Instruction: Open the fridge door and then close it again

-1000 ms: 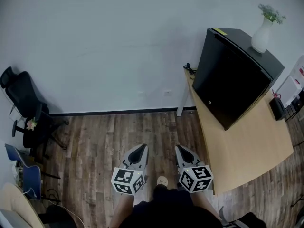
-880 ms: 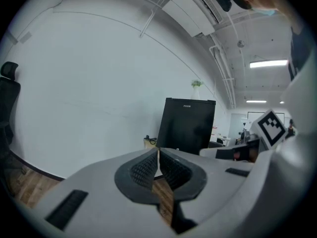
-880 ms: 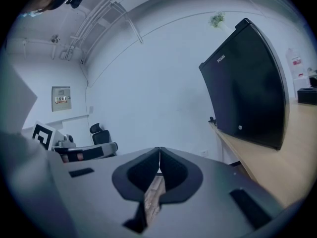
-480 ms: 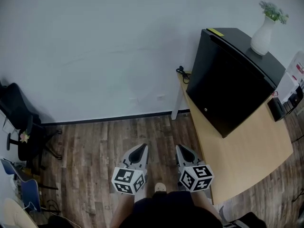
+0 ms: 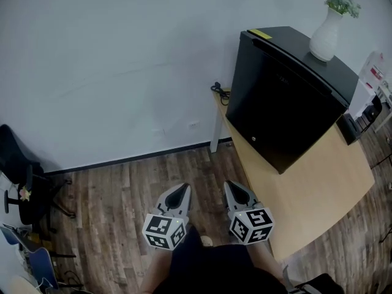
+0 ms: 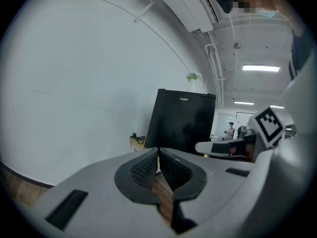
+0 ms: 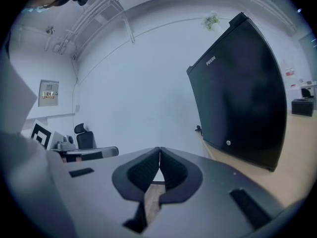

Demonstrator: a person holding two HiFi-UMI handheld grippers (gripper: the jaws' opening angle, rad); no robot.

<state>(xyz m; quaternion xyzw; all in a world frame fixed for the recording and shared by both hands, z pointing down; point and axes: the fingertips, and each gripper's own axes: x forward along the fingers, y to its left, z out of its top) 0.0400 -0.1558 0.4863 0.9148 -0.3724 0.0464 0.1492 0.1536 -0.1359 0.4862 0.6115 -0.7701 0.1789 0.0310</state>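
A small black fridge [image 5: 285, 106] stands on a light wooden table [image 5: 306, 195] at the right, its door closed and facing me. It also shows ahead in the left gripper view as the fridge [image 6: 183, 120] and at the right in the right gripper view as the fridge [image 7: 242, 90]. My left gripper [image 5: 179, 193] is shut and empty, low over the floor. My right gripper [image 5: 236, 190] is shut and empty too, just left of the table's near edge and well short of the fridge.
A white vase with a plant [image 5: 326, 32] stands on top of the fridge. A black cable [image 5: 219, 92] lies at the table's far corner by the white wall. A black office chair [image 5: 21, 182] stands at the left on the wooden floor [image 5: 122, 188].
The fridge and table have shifted left and nearer in the head view, and the chair has slid off toward the left edge. Both grippers stay shut, side by side.
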